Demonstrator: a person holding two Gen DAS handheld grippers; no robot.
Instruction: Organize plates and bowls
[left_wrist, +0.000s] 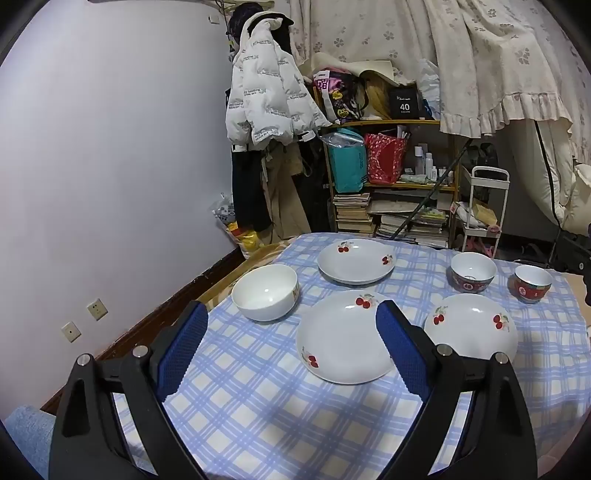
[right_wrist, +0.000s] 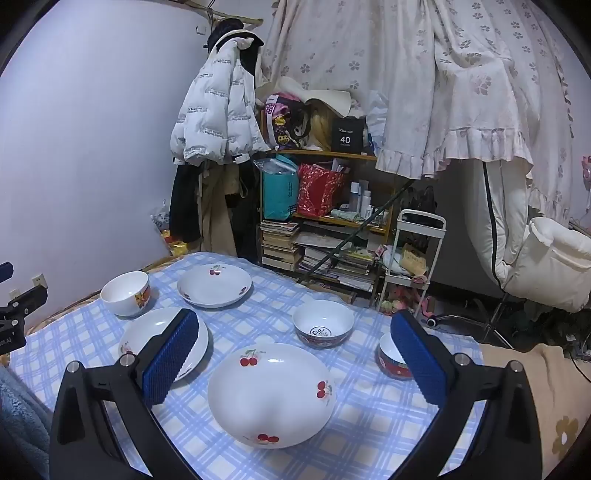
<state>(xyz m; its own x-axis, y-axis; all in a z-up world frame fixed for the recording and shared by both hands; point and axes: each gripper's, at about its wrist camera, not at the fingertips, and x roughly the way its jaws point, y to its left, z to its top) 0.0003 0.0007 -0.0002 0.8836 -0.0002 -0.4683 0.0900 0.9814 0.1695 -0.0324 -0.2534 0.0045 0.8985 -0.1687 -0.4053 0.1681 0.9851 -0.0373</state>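
Three white cherry-print plates lie on the blue checked tablecloth (left_wrist: 258, 398): a far one (left_wrist: 356, 260) (right_wrist: 214, 285), a near-left one (left_wrist: 341, 338) (right_wrist: 129, 341) and a near-right one (left_wrist: 471, 326) (right_wrist: 271, 393). A plain white bowl (left_wrist: 265, 291) (right_wrist: 125, 293) stands at the left. A larger red-patterned bowl (left_wrist: 472, 271) (right_wrist: 323, 328) and a small red bowl (left_wrist: 532, 282) (right_wrist: 391, 360) stand at the right. My left gripper (left_wrist: 290, 314) is open and empty above the near-left plate. My right gripper (right_wrist: 295, 321) is open and empty above the near-right plate.
The table's left edge runs along a lilac wall (left_wrist: 110, 166). Behind the table stand a cluttered wooden shelf (left_wrist: 391, 177), hanging coats (left_wrist: 266, 85) and a white trolley (left_wrist: 484, 214). A brown flowered blanket (right_wrist: 535, 398) lies right of the tablecloth.
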